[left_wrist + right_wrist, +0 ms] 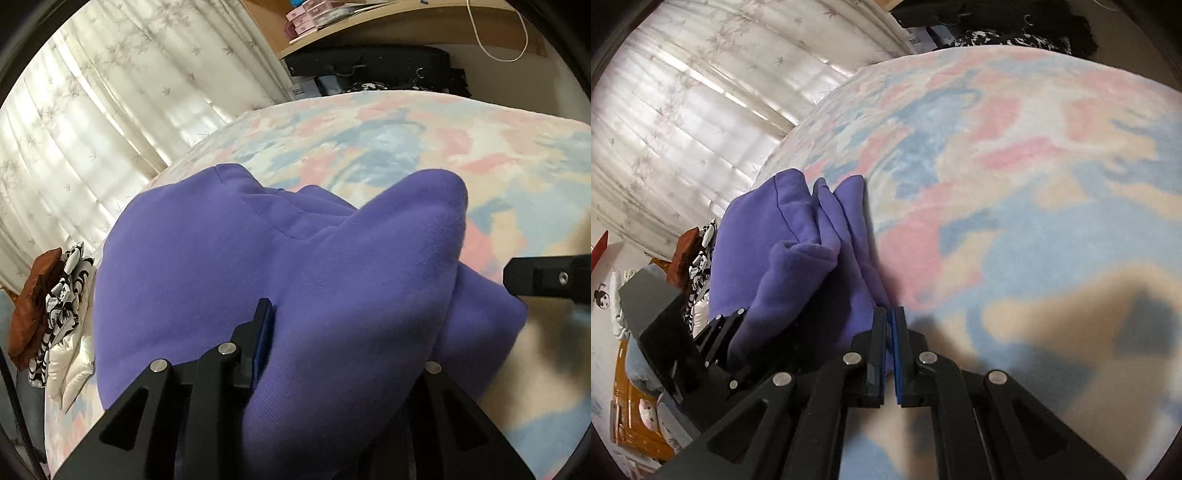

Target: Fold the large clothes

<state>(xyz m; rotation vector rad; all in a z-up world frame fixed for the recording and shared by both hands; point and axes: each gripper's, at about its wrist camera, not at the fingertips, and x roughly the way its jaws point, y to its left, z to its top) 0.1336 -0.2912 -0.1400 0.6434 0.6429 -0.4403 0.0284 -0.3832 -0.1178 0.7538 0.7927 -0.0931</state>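
From the left wrist camera, a purple sweatshirt (pixel 229 258) lies heaped on a bed covered with a pink, blue and cream blanket (pixel 388 147). A thick fold of it bulges up between the two fingers of the left gripper (pixel 332 332), whose jaws grasp the cloth. Only the left finger with its blue pad is plain; the right finger is buried under fabric, so the contact on that side cannot be made out. At the right edge a black part of the right gripper (pixel 546 275) pokes in, cut off by the frame. Beside the sweatshirt at the left, a brown cloth (pixel 37 295), a black-and-white patterned cloth (pixel 62 295) and a pale quilted piece (pixel 70 365) are piled at the bed's side. White leaf-print curtains (pixel 110 92) hang behind, and a wooden shelf (pixel 388 29) with pink boxes (pixel 306 16) sits at the top, over dark bags that are hard to tell apart.

From the right wrist camera, the right gripper (pixel 889 317) has its jaws clenched, blue pads nearly together, and no cloth shows between them. The sweatshirt (pixel 783 236) is bunched just to their left on the blanket (pixel 1034 184), its edge close by the left finger. The left gripper (pixel 716 332) reaches into the purple folds from the left, its fingertips hidden. An orange cabinet (pixel 631 417) shows blurred at lower left.
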